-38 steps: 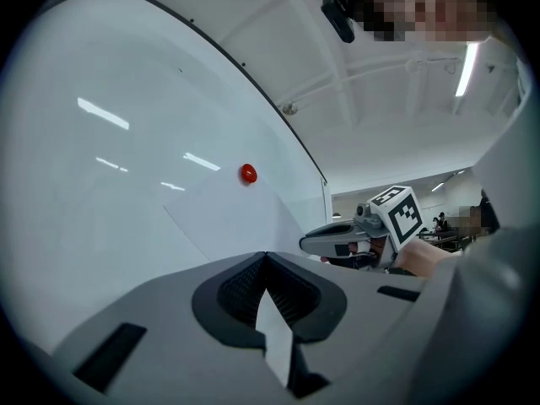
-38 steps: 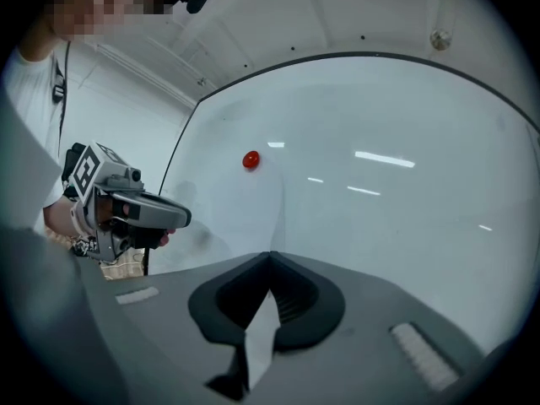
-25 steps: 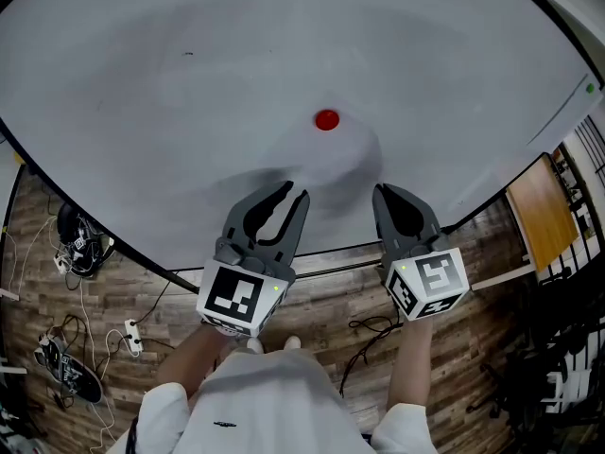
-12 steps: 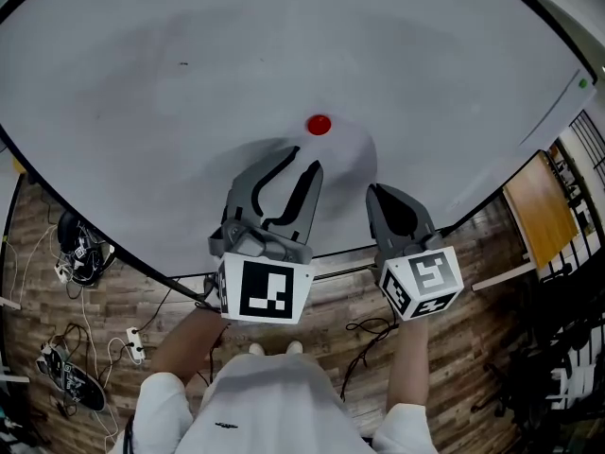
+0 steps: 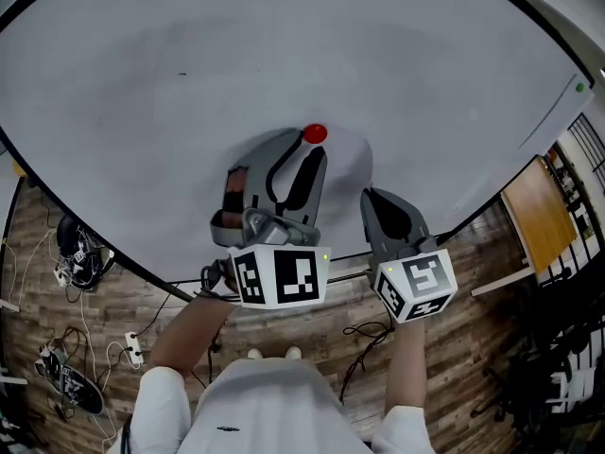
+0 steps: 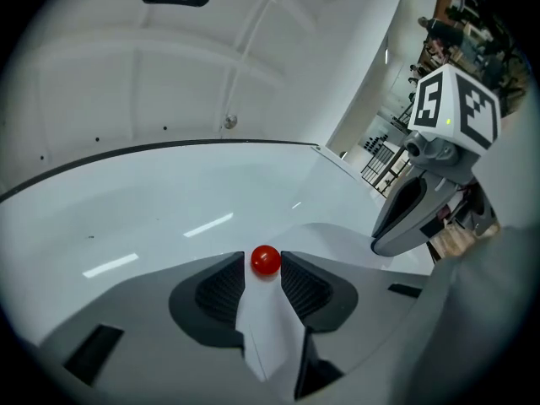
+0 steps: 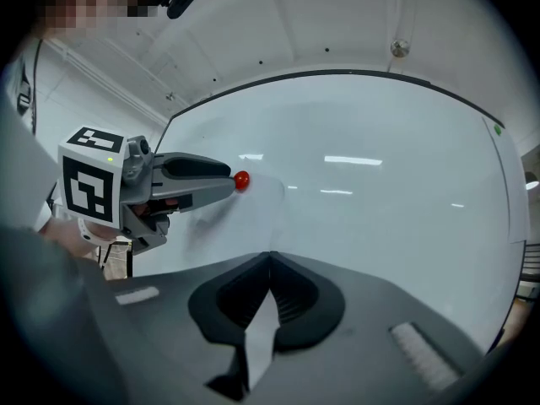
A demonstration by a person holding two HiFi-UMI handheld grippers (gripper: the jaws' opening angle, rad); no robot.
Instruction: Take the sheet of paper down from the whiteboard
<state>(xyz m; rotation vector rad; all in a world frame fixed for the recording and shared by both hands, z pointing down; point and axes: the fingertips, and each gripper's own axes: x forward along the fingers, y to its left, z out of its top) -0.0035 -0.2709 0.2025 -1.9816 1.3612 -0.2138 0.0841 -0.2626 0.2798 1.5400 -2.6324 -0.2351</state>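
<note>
Paper (image 6: 350, 241) under red magnet (image 6: 265, 260) on whiteboard (image 6: 169, 201)

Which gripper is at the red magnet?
The left gripper: its jaws have just been opening and stand apart with the red magnet between their tips. The right gripper is shut, off to the side.

Magnet (image 5: 315, 133) on whiteboard (image 5: 142, 112), atop sheet of paper (image 6: 329, 236). Left gripper (image 5: 304, 149) straddles magnet, jaws just been opening. Right gripper (image 5: 371, 197) right of it, nearer, pinching the sheet's edge. Cables (image 5: 57, 339) on floor, near left.
</note>
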